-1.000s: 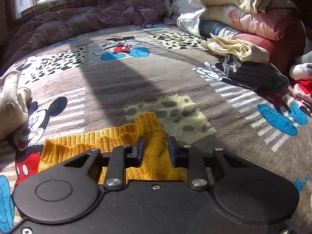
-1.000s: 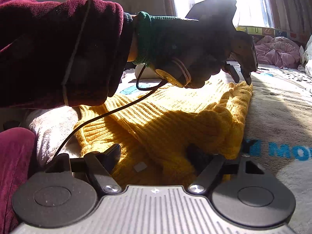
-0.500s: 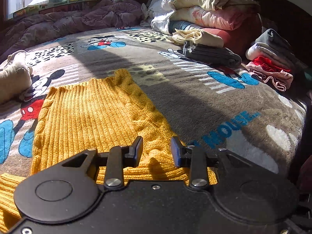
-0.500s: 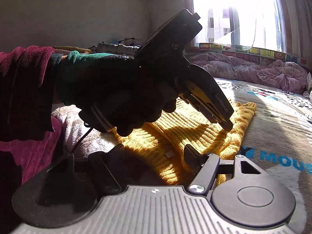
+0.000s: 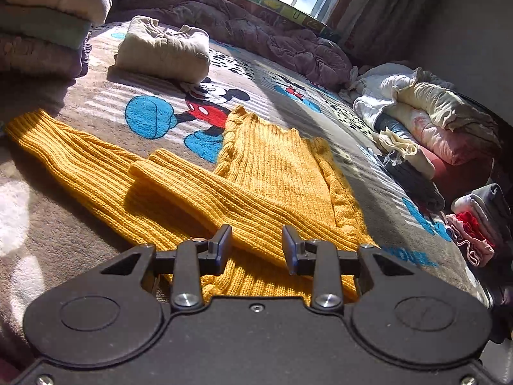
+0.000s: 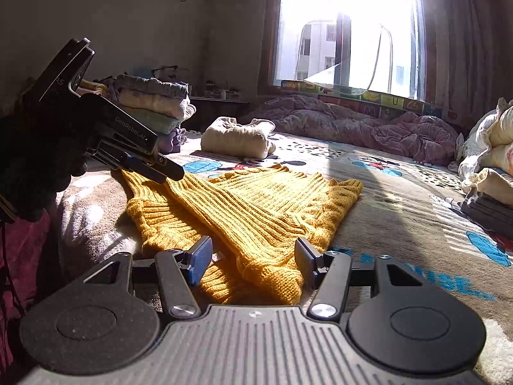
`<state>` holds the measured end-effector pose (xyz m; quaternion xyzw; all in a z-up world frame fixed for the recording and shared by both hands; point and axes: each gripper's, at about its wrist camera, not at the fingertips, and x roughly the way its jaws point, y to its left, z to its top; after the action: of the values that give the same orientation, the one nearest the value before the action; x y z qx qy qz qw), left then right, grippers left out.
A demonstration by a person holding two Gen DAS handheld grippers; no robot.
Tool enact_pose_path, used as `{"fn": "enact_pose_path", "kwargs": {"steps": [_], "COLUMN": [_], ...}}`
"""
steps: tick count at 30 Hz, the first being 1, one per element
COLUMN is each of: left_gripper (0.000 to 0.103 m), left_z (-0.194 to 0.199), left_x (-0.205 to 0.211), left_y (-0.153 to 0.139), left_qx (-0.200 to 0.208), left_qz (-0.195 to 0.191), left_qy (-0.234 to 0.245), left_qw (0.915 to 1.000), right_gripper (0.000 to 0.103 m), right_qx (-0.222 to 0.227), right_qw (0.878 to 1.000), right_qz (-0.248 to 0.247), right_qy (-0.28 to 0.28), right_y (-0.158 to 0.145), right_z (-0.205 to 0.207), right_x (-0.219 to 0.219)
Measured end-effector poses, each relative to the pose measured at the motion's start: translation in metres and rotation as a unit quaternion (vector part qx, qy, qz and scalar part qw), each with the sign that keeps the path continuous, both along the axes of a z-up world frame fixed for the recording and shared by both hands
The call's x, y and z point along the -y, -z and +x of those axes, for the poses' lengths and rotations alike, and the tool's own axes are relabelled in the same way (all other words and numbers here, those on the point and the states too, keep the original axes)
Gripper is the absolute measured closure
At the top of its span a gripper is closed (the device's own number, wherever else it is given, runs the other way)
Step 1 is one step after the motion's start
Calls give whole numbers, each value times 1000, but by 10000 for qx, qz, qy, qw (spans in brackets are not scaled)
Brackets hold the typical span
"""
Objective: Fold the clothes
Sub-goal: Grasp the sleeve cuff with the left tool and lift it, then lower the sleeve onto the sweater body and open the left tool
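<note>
Sunlit blanket (image 5: 96,109) bears the sweater (image 5: 269,160), lying just ahead of both empty grippers, left (image 5: 256,245) and right (image 6: 253,256), jaws apart.

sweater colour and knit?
Mustard-yellow sweater, ribbed knit with cable edges; clearest in the left wrist view.

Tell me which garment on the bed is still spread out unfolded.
The yellow knit sweater, lying flat before both grippers. The cream garment behind it is already a folded bundle.
</note>
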<state>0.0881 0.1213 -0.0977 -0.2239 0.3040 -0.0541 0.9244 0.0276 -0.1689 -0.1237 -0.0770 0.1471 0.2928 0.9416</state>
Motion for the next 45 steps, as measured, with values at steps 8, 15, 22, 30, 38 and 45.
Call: {"fn": "enact_pose_path", "kwargs": {"steps": [8,15,22,30,38,45], "left_gripper": [56,79,96,97,97,97], "left_z": [7,30,30,66,139,183], "left_x": [-37,-45,-33,13,70,109], "left_y": [31,33,11,-39,-40,-20], "left_qx": [-221,-47,306,885,619,242], "left_qz": [-1640,-1727,-1275,-959,-724,-447], "left_qy": [-887,-1219,-1066,-295,245,415], "left_qw": [9822,9774,9856,9910,9952,9978], "right_gripper": [40,36,32,27,27,26], "right_qx": [-137,-221,-358,-545,-957,-1062], "right_qw": [9998,9997,9993,9978,9923,9903], "right_qz": [-133,31,12,-69,285,160], "right_qy": [-53,84,-104,-369,-732,-887], "right_y": [4,7,13,18,13,13], "right_z": [9,26,41,56,61,54], "right_x": [-16,-11,-17,-27,-20,-19]}}
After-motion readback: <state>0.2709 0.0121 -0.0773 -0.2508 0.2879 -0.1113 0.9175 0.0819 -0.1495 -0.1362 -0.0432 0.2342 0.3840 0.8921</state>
